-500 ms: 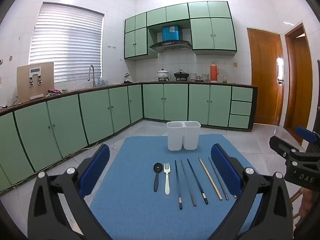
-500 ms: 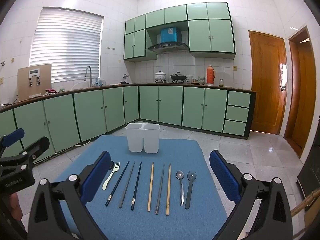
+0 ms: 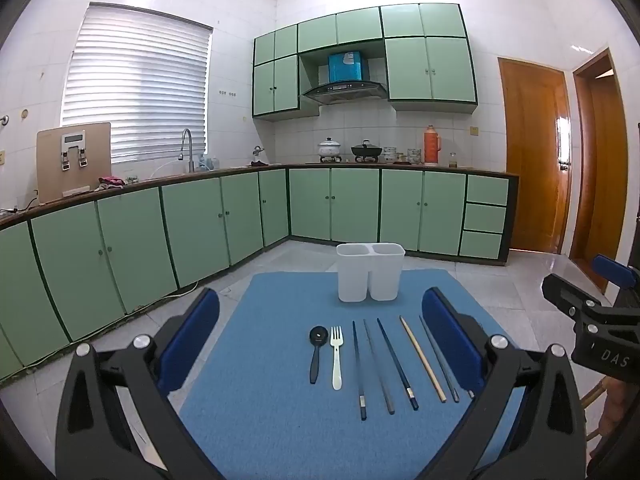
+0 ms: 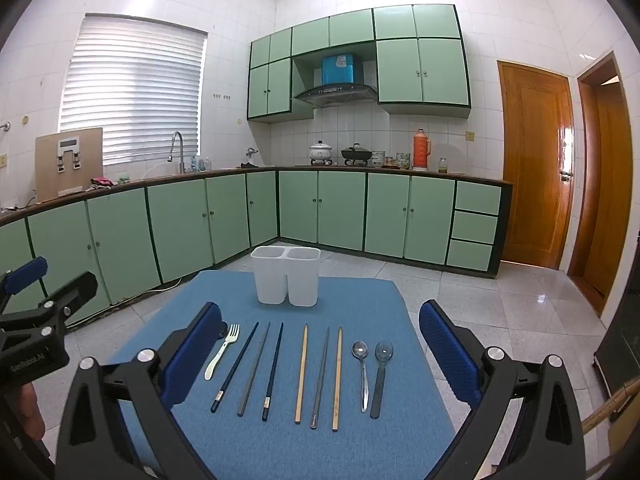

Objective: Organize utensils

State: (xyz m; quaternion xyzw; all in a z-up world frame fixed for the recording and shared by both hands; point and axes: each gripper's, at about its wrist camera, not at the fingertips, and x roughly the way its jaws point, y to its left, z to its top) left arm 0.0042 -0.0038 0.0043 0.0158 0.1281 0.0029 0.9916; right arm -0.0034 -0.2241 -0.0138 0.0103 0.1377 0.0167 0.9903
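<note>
A row of utensils lies on a blue mat (image 3: 280, 432) (image 4: 360, 452). From the left: a black spoon (image 3: 316, 354), a white fork (image 3: 336, 356) (image 4: 222, 350), several dark, grey and wooden chopsticks (image 3: 423, 358) (image 4: 301, 372), a metal spoon (image 4: 362, 372) and a dark spoon (image 4: 380, 376). A white two-compartment holder (image 3: 369, 271) (image 4: 285, 275) stands behind them, empty as far as I can see. My left gripper (image 3: 320, 336) hovers open above the row's left end. My right gripper (image 4: 320, 340) hovers open above its right part. Neither holds anything.
Green cabinets (image 3: 200, 224) run along the left and back walls. Tiled floor (image 4: 500, 320) surrounds the mat's table. Wooden doors (image 4: 536, 160) stand at the right. Each gripper shows at the edge of the other's view.
</note>
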